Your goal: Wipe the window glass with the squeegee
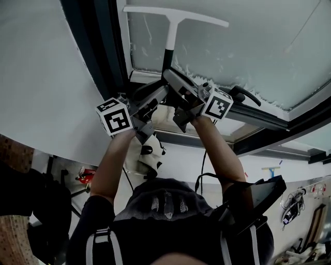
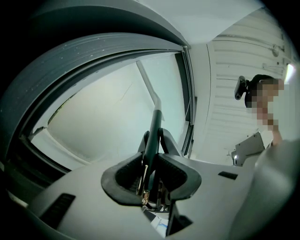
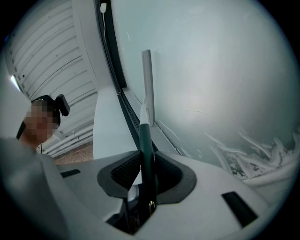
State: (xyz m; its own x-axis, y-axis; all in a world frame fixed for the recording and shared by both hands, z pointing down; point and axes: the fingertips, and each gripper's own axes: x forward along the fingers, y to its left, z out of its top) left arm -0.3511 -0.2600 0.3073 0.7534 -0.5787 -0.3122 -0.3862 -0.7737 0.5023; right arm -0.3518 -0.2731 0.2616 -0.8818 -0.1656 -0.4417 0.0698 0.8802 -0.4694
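The squeegee has a white T-shaped blade (image 1: 176, 14) lying against the window glass (image 1: 258, 46), and a white shaft that turns into a black handle (image 1: 168, 58). Both grippers clasp that handle from below, side by side. My left gripper (image 1: 159, 94) is shut on it; in the left gripper view the black handle (image 2: 152, 129) runs up between the pads (image 2: 174, 172). My right gripper (image 1: 175, 78) is shut on it too, the handle (image 3: 146, 140) standing between its pads (image 3: 123, 171). White foam (image 3: 253, 159) streaks the lower glass (image 3: 211, 70).
A dark window frame (image 1: 101, 52) borders the pane on the left and along the bottom. A black window lever (image 1: 246, 96) sticks out just right of my right gripper. A pale wall (image 1: 41, 77) fills the left. The person's arms and torso are below.
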